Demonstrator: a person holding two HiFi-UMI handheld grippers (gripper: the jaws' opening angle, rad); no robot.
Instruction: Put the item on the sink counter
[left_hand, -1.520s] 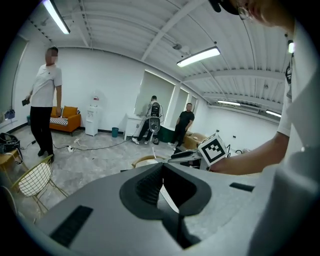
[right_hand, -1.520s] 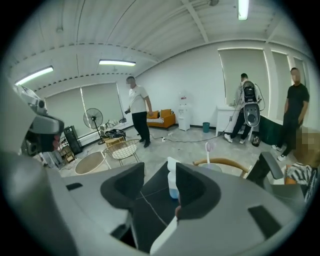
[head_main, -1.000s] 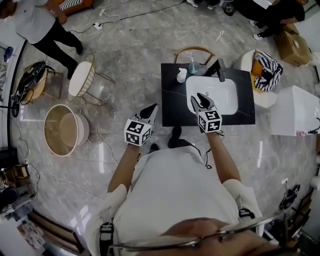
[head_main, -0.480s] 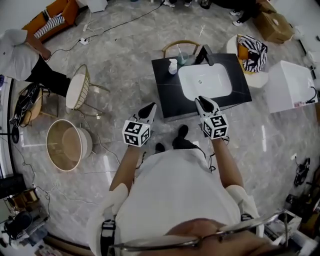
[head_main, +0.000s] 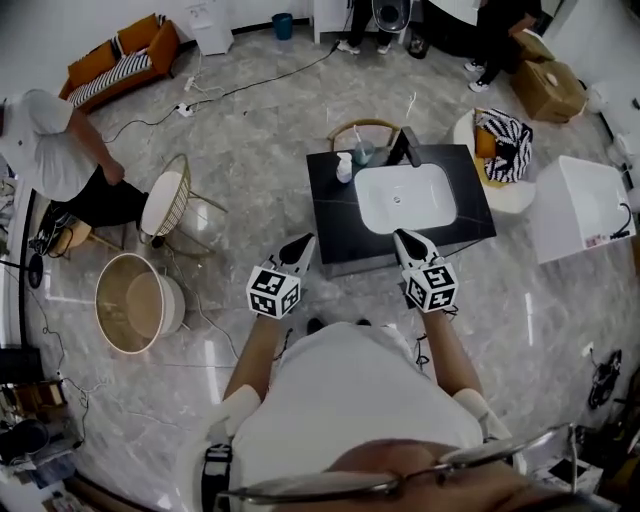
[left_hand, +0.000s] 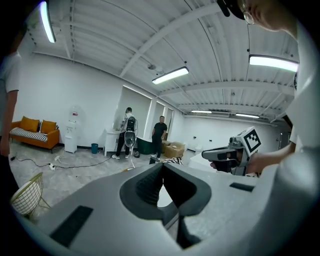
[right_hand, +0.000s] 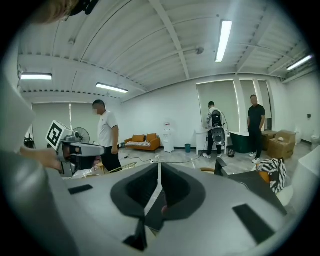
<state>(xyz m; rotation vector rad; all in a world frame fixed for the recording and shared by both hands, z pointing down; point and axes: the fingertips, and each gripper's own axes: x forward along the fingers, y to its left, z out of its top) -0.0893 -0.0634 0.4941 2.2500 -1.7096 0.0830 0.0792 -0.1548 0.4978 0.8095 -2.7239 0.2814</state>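
Note:
The black sink counter (head_main: 330, 215) with its white basin (head_main: 405, 198) stands ahead of me. On its back edge are a white pump bottle (head_main: 344, 166), a bluish cup (head_main: 362, 152) and a black faucet (head_main: 410, 145). My right gripper (head_main: 405, 240) hovers just short of the counter's front edge. Its jaws have just been closing and now meet with nothing between them. My left gripper (head_main: 303, 245) hangs off the counter's front left corner, shut and empty. In the right gripper view, the counter (right_hand: 252, 181) and faucet (right_hand: 219, 167) lie beyond the shut right gripper (right_hand: 159, 169).
A round tub basket (head_main: 135, 300) and a wire chair (head_main: 165, 195) stand at the left. A wooden chair (head_main: 362, 128) is behind the counter. A stool with a striped bag (head_main: 505, 145) and a white cabinet (head_main: 580, 205) are at the right. People stand around the room.
Both grippers have drawn back from the counter and risen. The right one was over the basin with its jaws apart and is now short of the front edge, jaws together.

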